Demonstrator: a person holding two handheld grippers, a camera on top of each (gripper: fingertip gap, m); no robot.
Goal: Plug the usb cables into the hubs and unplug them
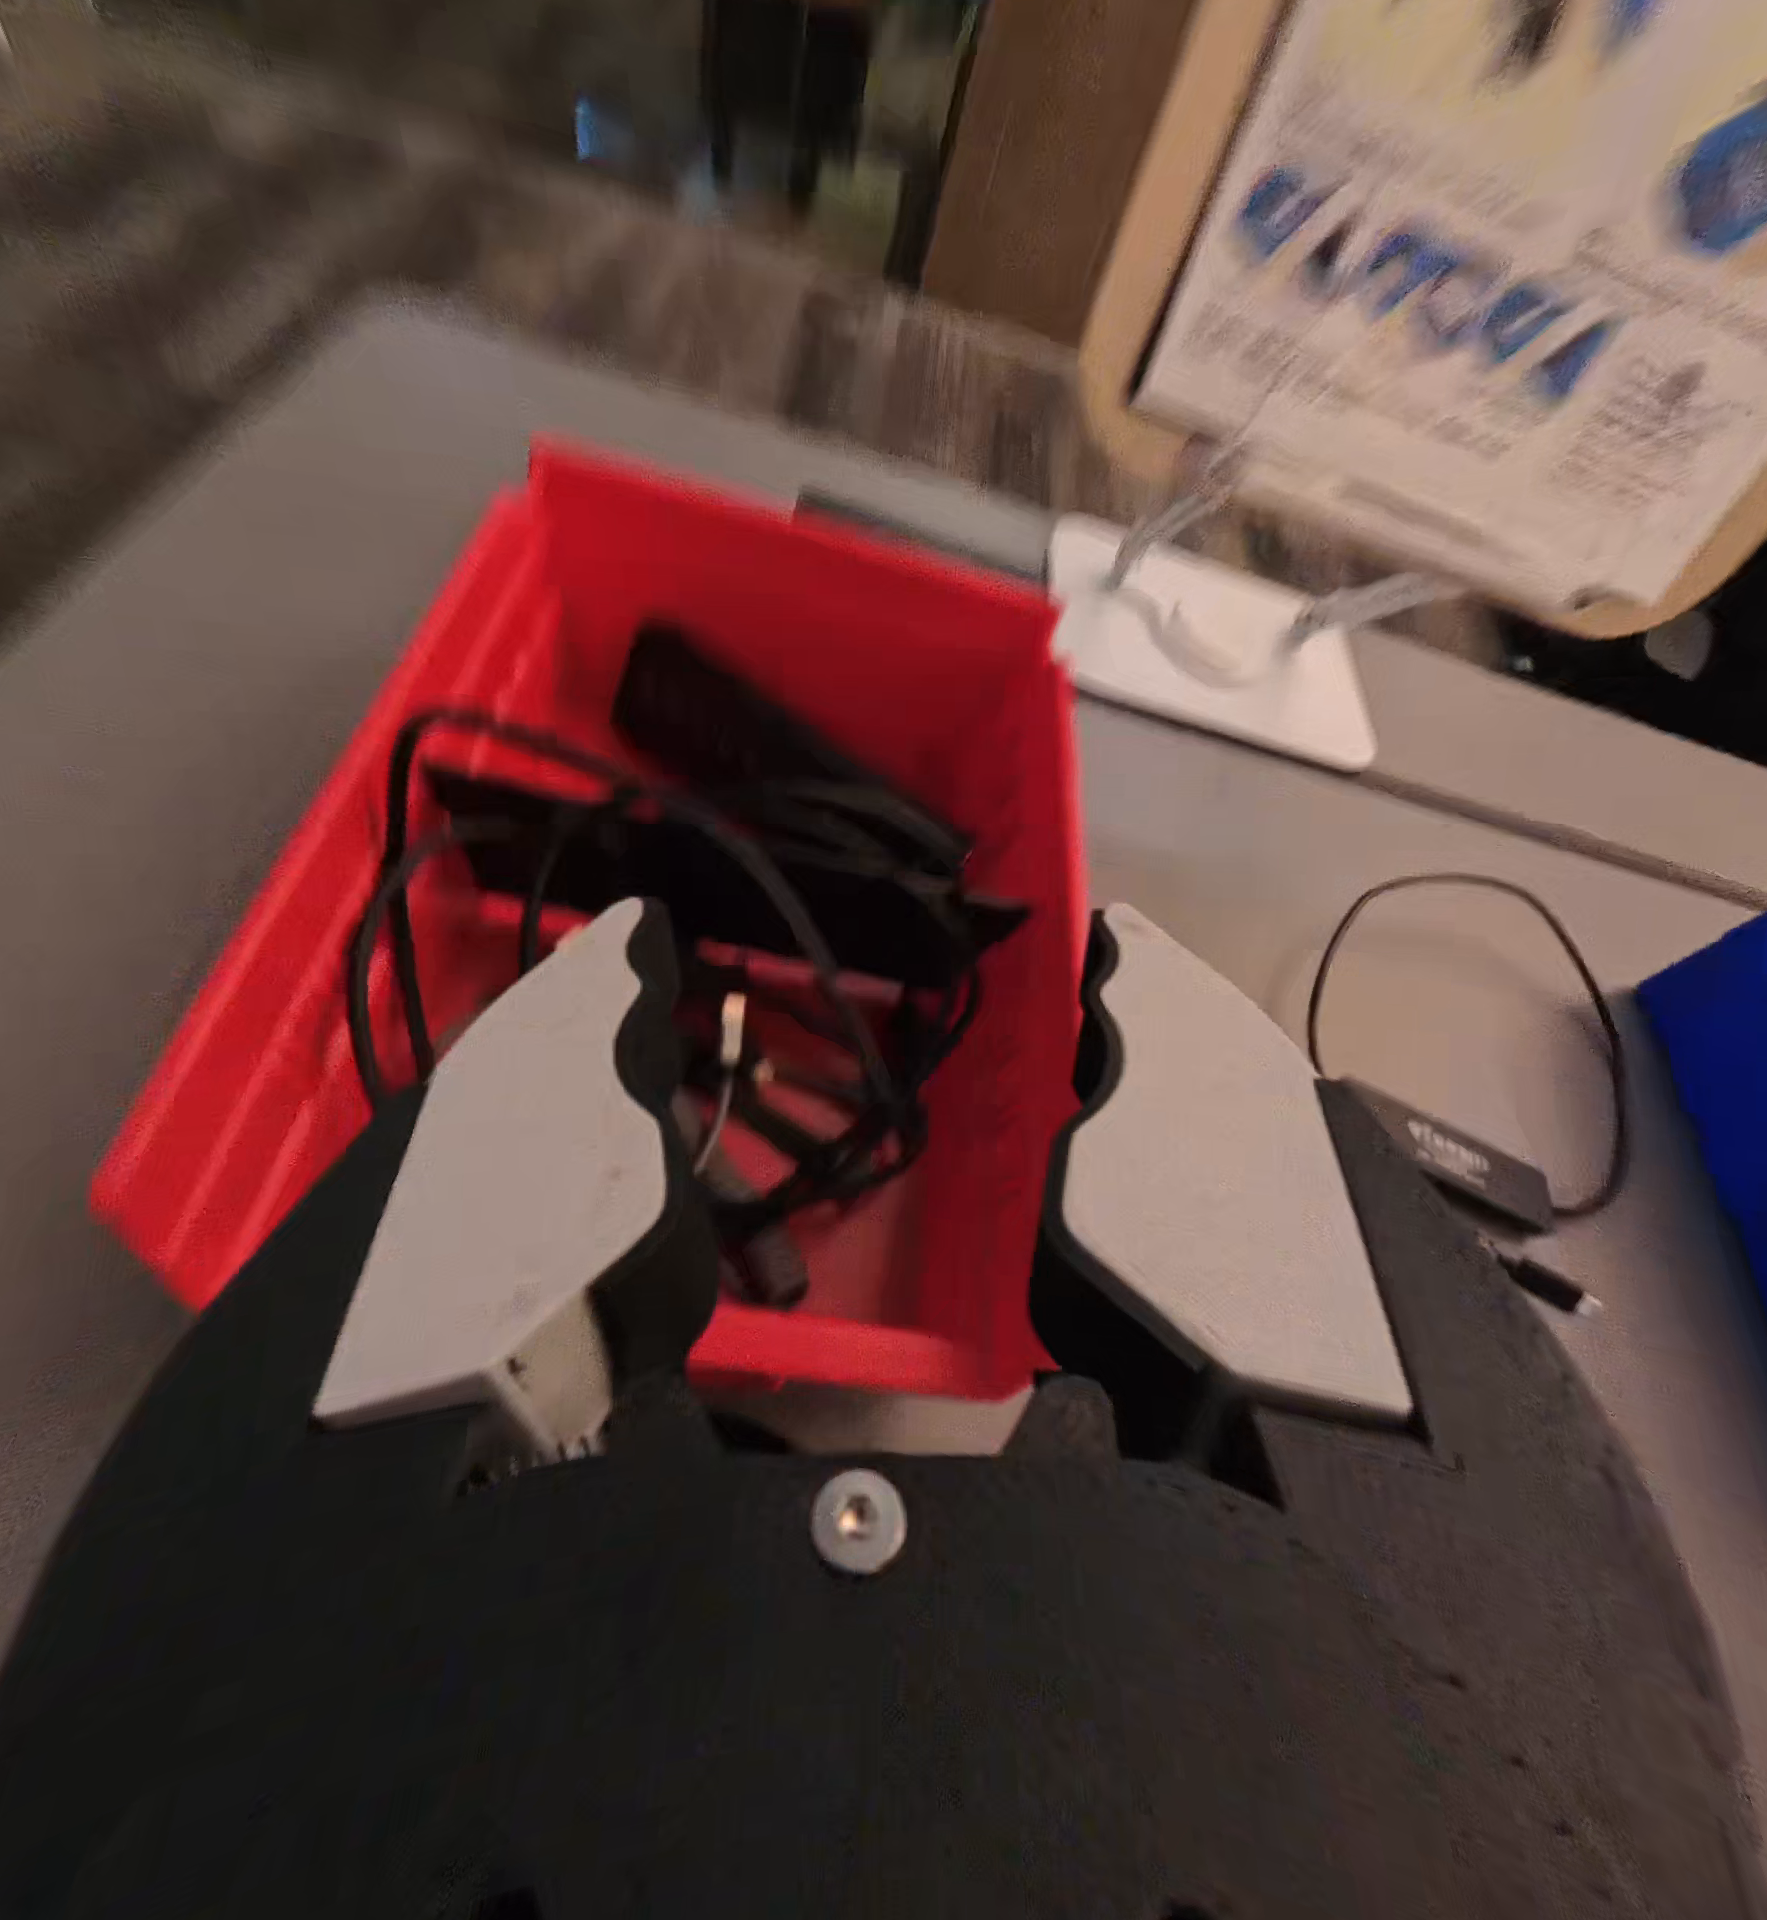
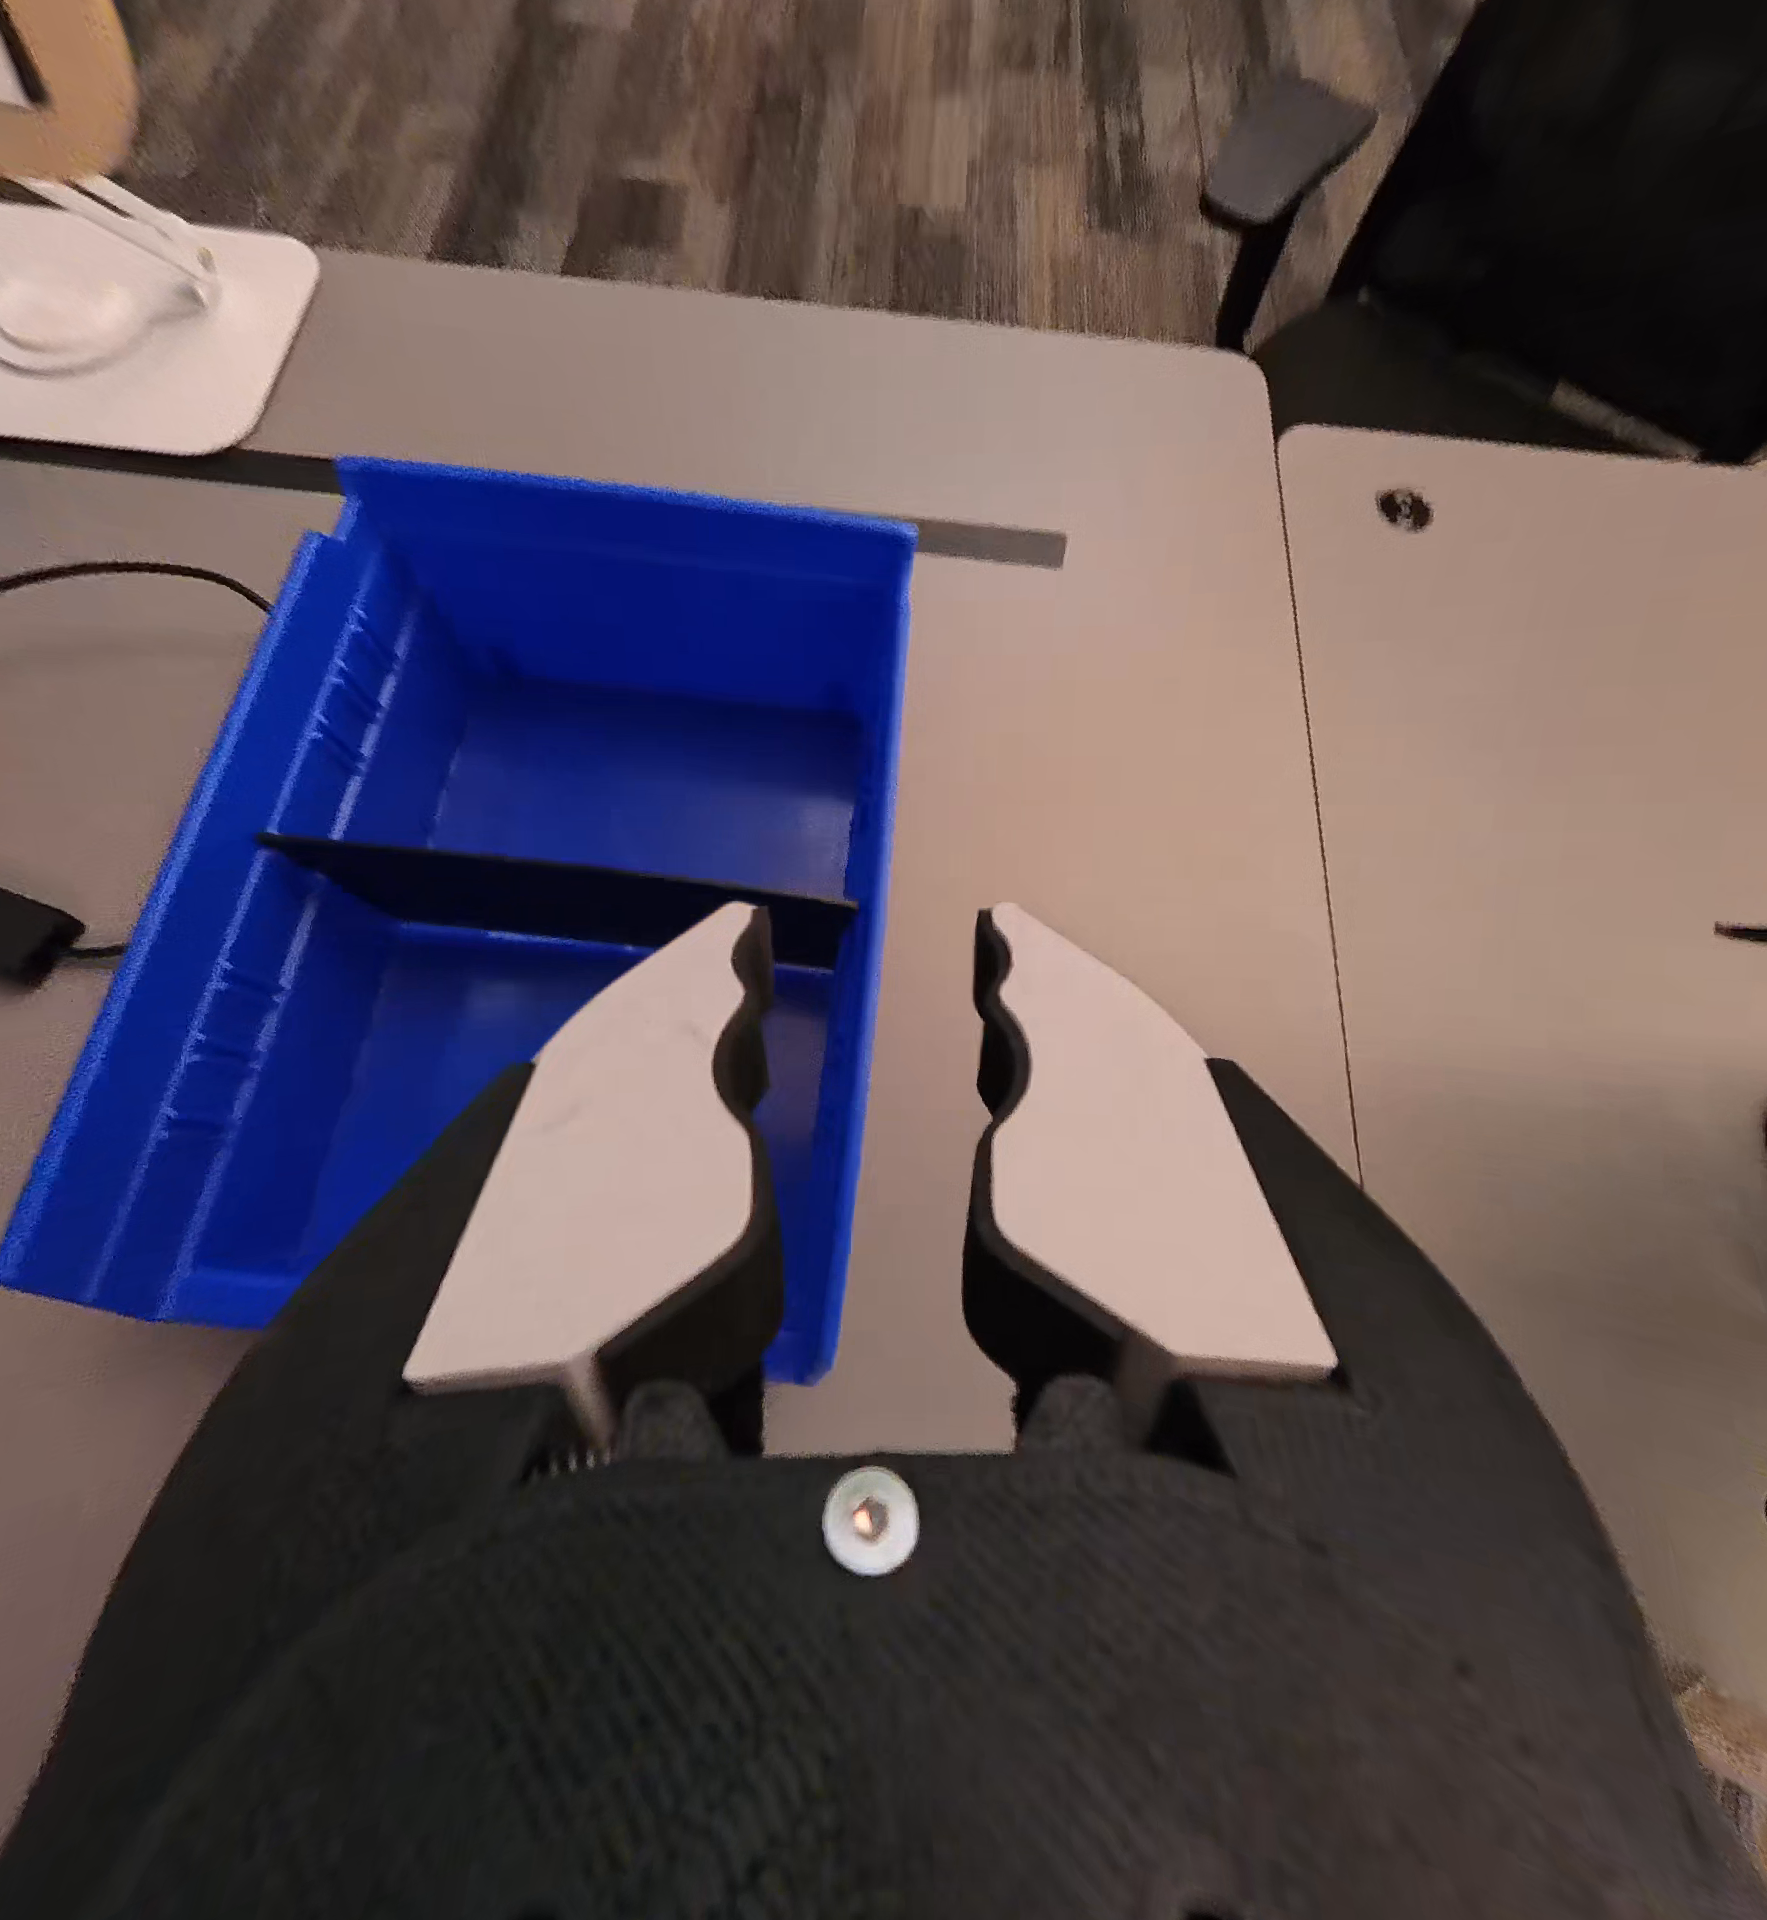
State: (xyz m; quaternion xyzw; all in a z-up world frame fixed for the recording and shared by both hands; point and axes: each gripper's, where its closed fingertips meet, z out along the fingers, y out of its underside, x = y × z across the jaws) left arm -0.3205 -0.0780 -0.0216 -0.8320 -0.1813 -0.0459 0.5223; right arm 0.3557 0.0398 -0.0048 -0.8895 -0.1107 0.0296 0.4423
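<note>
We see a grey surface (image 2: 1066, 727) with a dark slot strip near its back. On it: red bin (image 1: 983, 748) on the left, blue bin (image 2: 588, 540) on the right, black hub (image 1: 1471, 1153) with looped cable (image 1: 1585, 966) lying between them. White stand base (image 2: 131, 343) sits behind. A second grey surface (image 2: 1585, 727) abuts on the right.

I see left gripper (image 1: 868, 925): black textured printed body, wide rounded shape; two pale grey fingers (image 1: 536, 1153) with black wavy inner pads; silver hex screw (image 1: 858, 1520) at centre. Right gripper (image 2: 874, 925) same build: grey fingers (image 2: 1128, 1153), black scalloped pads, silver screw (image 2: 870, 1521), ribbed print lines on body.
</note>
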